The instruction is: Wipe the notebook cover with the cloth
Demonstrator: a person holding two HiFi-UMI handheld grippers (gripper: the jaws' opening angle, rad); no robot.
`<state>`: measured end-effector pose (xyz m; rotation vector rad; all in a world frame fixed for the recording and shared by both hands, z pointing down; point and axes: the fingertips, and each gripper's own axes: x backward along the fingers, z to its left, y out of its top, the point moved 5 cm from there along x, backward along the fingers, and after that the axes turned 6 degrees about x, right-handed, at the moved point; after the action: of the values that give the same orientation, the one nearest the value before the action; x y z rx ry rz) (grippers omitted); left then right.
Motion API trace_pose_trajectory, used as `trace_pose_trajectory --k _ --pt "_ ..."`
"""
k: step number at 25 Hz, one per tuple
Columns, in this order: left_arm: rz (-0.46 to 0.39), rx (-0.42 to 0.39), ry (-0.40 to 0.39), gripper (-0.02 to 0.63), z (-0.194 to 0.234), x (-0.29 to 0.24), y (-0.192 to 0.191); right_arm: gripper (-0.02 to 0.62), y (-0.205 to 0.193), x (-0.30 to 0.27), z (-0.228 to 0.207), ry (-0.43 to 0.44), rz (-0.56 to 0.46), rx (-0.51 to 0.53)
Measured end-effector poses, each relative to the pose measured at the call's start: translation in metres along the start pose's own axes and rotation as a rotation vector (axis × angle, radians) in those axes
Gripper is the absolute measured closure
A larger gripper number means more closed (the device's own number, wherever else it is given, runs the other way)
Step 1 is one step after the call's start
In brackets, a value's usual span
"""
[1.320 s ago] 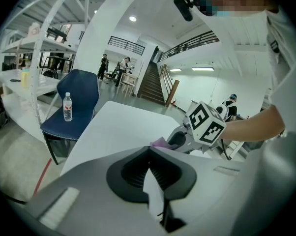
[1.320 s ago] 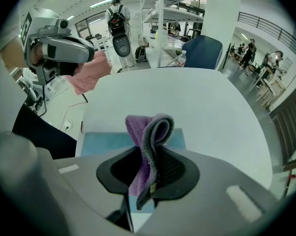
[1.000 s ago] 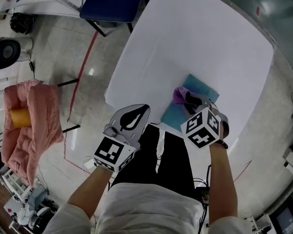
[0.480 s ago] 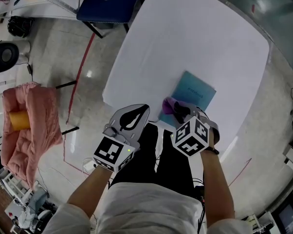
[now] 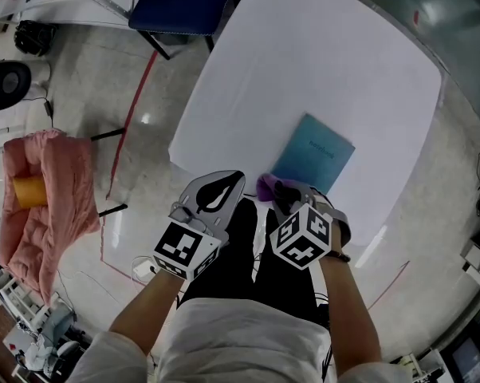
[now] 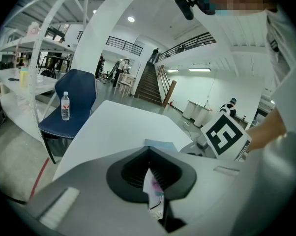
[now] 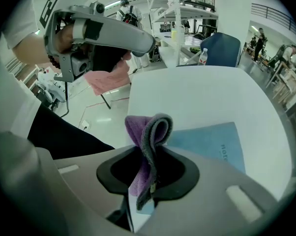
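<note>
Pinching a folded purple cloth [image 7: 147, 132], right tongs [image 7: 149, 181] hover beside the thin blue notebook [image 7: 212, 141]; left tongs [image 6: 155, 195] closed, idle, so the unbraced notebook may skid.

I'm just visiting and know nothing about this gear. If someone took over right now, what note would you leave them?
Right gripper: shut on the purple-and-grey folded cloth, at the white table's near edge.
Left gripper: shut, idle, off the table over the lap.
Light blue notebook: closed, flat on the table, just beyond the cloth.
Done: one wiping stroke over the cover, drawn toward the person.
Left: probably more strokes; the cover's cleanliness can't be judged.
</note>
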<state>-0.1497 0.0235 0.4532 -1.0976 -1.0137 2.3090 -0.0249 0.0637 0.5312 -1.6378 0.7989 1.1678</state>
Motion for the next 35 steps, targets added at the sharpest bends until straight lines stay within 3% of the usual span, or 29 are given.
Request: trace_pose_trajectory --k 9,20,32,35 --pt "0.004 -0.003 0.007 0.605 -0.003 0.003 -0.003 0.489 0.0 -0.002 0.015 0.031 -0.02 0.011" --pt "-0.026 -0.042 0.017 0.606 -0.018 0.002 0.027 0.488 -0.003 0.033 -0.013 -0.023 -0.116 -0.058" --pt "-0.032 -0.093 -0.009 0.604 -0.052 -0.008 0.058 0.488 -0.013 0.099 -0.053 -0.162 -0.342 -0.161" --pt "-0.036 -0.104 -0.015 0.605 -0.059 -0.007 0.068 0.488 -0.012 0.118 -0.058 -0.174 -0.42 -0.229"
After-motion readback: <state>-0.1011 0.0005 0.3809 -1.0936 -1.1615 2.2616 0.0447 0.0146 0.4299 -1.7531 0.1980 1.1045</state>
